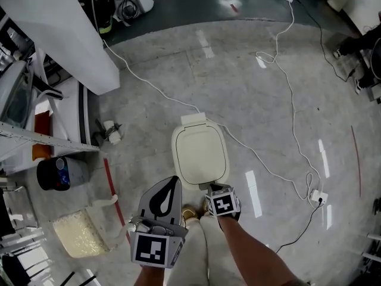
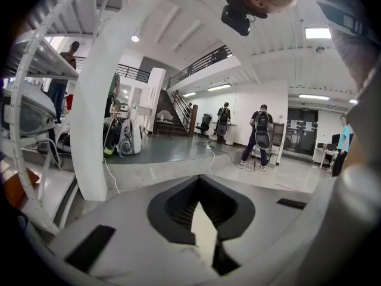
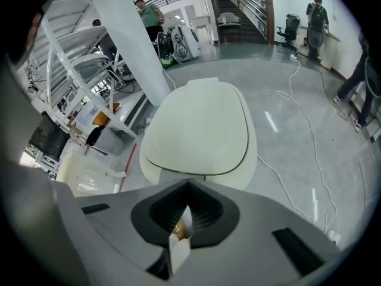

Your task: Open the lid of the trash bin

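Right tongs [image 3: 184, 216], pressed together, hover at six o'clock of the bin lid [image 3: 199, 124], probably to pry it up; left tongs [image 2: 201, 213], also together, idle.

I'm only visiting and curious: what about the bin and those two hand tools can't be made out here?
Inside of the trash bin: hidden by its closed lid, head and right gripper views.
Bin's sides: head view looks straight down, lid covers them.
A brownish speck at the right gripper's shut jaws: right gripper view, too small to name.
The left gripper, jaws shut: its view misses the bin entirely.
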`<action>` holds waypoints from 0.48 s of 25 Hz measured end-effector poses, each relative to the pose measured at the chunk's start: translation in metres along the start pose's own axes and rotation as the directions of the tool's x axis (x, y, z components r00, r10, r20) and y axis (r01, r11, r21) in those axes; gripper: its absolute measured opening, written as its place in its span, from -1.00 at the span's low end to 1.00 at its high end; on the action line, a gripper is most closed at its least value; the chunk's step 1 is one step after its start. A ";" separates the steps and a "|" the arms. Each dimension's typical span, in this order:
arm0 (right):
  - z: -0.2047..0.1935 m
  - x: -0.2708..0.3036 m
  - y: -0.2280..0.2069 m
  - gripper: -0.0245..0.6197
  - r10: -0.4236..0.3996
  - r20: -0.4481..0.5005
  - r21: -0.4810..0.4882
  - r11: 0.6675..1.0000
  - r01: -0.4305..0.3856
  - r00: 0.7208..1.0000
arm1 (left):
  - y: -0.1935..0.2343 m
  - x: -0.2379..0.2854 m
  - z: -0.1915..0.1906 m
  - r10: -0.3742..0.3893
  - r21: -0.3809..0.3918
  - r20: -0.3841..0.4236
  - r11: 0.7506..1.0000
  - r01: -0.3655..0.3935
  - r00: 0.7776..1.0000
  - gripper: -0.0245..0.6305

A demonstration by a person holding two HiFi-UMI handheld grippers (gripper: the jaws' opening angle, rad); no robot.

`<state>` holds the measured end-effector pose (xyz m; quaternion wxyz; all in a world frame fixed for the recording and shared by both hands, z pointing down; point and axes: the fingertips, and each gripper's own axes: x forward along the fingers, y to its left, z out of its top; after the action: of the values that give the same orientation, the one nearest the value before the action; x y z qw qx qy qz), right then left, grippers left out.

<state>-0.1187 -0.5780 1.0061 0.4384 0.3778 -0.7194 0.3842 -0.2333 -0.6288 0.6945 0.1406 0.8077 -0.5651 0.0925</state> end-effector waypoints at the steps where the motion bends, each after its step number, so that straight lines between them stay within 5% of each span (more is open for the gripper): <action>1: 0.000 0.000 0.000 -0.82 0.000 0.002 0.004 1.000 0.000 1.000 | 0.000 0.001 0.000 0.001 0.001 0.005 1.000 -0.001 1.000 -0.94; 12: -0.005 0.001 0.001 -0.81 0.014 0.041 -0.061 0.998 -0.011 0.999 | 0.000 -0.001 -0.008 0.020 -0.017 -0.003 1.000 -0.020 1.000 -0.94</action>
<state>-0.1179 -0.5731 1.0084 0.4323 0.3675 -0.7420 0.3571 -0.2333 -0.6250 0.7019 0.1473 0.8007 -0.5737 0.0902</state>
